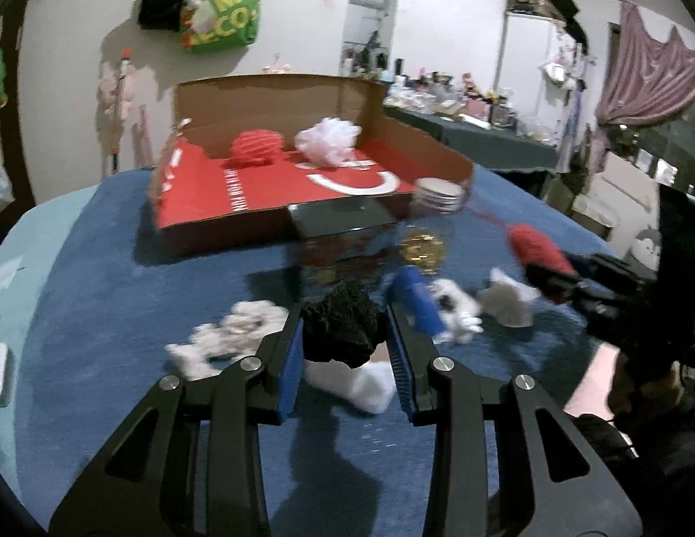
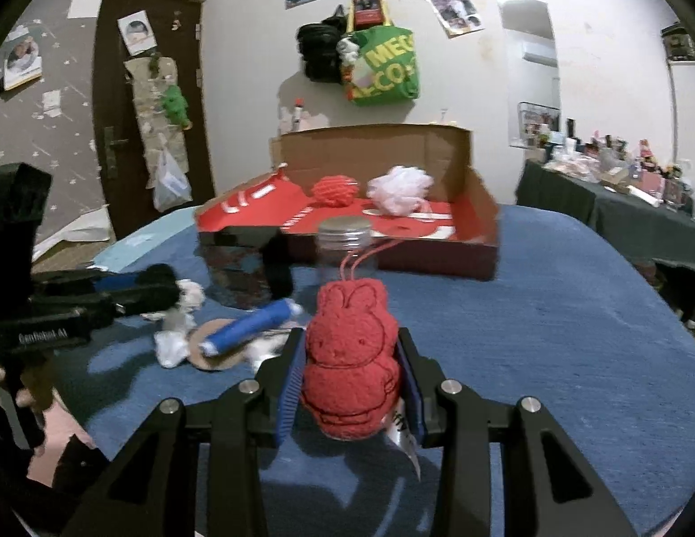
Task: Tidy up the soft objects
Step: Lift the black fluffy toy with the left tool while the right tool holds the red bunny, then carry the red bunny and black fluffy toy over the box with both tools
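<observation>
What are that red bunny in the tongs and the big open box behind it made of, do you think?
The red bunny looks like a soft, nubbly knit or terry fabric: matte, fuzzy surface with stitched outlines and a string loop. The box seems to be corrugated cardboard: plain brown inside walls, a printed red floor with white markings, and a glossier dark outer face.

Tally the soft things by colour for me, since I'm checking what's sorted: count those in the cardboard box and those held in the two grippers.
Red: 2, the mesh ball in the box and the bunny plush in the right gripper.
White: 1, the mesh puff in the box.
Black: 1, the fuzzy lump in the left gripper.
Total: 4.
</observation>
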{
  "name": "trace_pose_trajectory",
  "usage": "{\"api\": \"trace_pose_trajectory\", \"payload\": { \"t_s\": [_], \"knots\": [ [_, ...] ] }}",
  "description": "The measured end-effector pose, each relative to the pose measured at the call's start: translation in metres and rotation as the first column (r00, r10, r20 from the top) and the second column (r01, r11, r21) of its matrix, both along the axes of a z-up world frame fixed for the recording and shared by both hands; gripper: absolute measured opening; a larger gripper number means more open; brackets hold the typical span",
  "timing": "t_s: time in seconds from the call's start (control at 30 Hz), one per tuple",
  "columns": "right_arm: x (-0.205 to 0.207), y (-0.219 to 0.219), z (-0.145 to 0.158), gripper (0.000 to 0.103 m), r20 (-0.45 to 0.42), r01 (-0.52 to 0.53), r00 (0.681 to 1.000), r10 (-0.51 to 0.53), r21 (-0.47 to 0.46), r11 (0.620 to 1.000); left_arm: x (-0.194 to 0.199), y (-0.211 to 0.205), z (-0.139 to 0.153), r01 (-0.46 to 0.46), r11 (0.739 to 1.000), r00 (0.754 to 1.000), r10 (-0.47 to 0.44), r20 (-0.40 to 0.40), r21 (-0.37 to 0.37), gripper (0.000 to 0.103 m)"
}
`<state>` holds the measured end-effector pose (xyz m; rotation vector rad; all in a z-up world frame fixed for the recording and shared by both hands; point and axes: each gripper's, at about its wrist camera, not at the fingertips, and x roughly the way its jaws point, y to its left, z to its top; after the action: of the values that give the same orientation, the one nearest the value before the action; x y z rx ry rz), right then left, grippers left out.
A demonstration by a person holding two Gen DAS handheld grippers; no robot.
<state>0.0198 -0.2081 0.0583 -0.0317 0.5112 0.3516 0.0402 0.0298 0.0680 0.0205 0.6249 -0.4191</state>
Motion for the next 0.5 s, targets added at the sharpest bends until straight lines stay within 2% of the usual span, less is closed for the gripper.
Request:
{"api": "trace_pose_trajectory", "payload": {
  "t_s": [0.23, 0.5],
  "knots": [
    [0.013, -0.031, 0.002, 0.041, -0.019, 0.097, 0.995, -0.097, -0.011, 0.995, 0.019, 0.029, 0.000, -0.074, 0.997, 0.996, 0.075, -0.051, 0.025, 0.033],
    [0.038, -0.042, 0.011, 0.041, -0.014, 0.122, 0.992, -0.122, -0.008, 0.993, 0.054, 0.038, 0.000, -0.046, 0.998, 0.994, 0.051, -0.097, 0.050, 0.033]
  ]
}}
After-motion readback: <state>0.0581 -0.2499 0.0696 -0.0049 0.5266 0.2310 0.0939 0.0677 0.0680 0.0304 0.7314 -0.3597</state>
